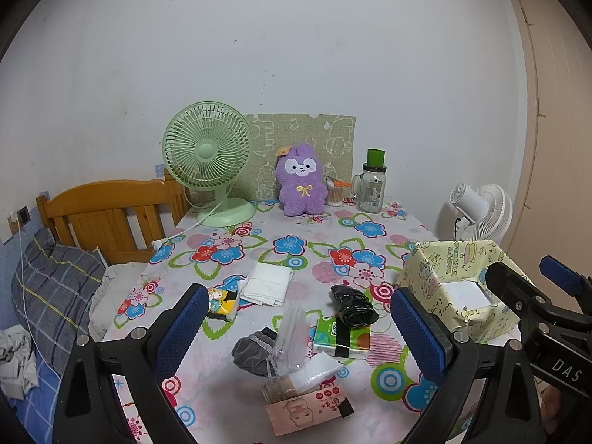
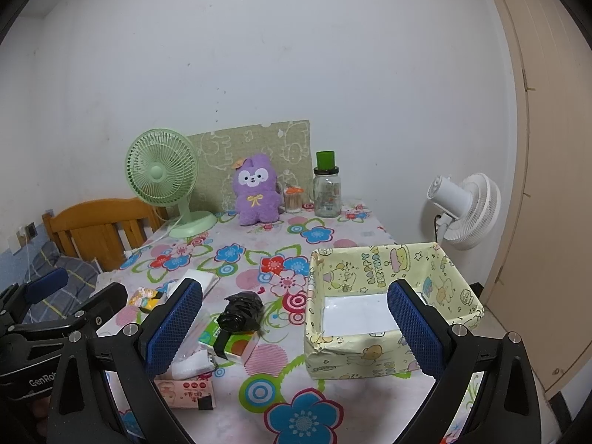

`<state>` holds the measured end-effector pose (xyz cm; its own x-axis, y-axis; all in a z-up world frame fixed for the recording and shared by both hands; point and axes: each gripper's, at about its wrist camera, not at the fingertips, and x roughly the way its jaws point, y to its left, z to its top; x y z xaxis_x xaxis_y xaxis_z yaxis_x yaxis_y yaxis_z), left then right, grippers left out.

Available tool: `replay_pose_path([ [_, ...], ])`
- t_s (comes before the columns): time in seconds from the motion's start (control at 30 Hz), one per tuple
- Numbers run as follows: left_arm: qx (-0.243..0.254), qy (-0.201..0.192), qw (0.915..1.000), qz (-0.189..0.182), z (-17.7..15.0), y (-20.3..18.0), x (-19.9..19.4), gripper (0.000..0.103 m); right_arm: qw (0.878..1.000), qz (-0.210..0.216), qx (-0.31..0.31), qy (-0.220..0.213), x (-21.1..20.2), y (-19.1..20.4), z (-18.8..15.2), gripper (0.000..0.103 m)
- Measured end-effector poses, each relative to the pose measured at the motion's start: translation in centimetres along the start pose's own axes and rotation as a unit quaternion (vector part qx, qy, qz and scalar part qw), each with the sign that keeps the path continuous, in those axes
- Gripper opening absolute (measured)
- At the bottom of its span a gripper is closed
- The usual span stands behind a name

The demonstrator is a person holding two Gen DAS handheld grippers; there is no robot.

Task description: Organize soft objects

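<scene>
Both tools hovered above the near edge of the flowered tablecloth (image 1: 259,244), neither holding anything: the left gripper (image 1: 303,329) stood with its blue pads spread wide over the clutter, and the right gripper (image 2: 296,323) was just as wide, its right finger in line with the yellow birthday-print box (image 2: 370,270). That box sat at the right of the table with only its white floor showing — nothing looked to be stowed in it yet, so the sorting appeared to be at its start. The soft things lay in a loose heap to the box's left: a folded white cloth (image 1: 266,283), a grey drawstring pouch (image 1: 253,351), a crumpled black bag (image 1: 353,305) resting on a green tissue pack (image 1: 340,338), a clear plastic sleeve (image 1: 292,336) lying partly over the pouch, a pink packet (image 1: 307,405) nearest the camera and a small yellow packet (image 1: 222,303) beside the left finger. The purple plush (image 1: 301,185) stood well apart at the back, between the green fan (image 1: 209,155) and the glass jar (image 1: 372,188). To do the first pick well, I would have taken the black bag — it lay on top and nearest the box — pinching it across its bulk and not by a loose fold, and lifting straight up so that the tissue pack did not drag along. The clear sleeve was probably slippery and wanted a deeper bite.
</scene>
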<state>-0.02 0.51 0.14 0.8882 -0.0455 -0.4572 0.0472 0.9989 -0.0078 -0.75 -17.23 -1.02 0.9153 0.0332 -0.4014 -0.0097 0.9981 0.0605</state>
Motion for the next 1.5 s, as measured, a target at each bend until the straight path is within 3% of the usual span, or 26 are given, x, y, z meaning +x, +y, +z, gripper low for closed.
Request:
replay_pose_path([
  [0.57, 0.0, 0.014, 0.9999, 0.002, -0.1, 0.4, 1.0, 0.1, 1.0, 0.002, -0.011, 0.004, 1.2, 0.8, -0.4, 0.101],
  [1.5, 0.009, 0.094, 0.9955, 0.008, -2.5, 3.1, 8.6, 0.099, 0.996, 0.022, -0.037, 0.083, 9.8, 5.0, -2.1, 0.097],
])
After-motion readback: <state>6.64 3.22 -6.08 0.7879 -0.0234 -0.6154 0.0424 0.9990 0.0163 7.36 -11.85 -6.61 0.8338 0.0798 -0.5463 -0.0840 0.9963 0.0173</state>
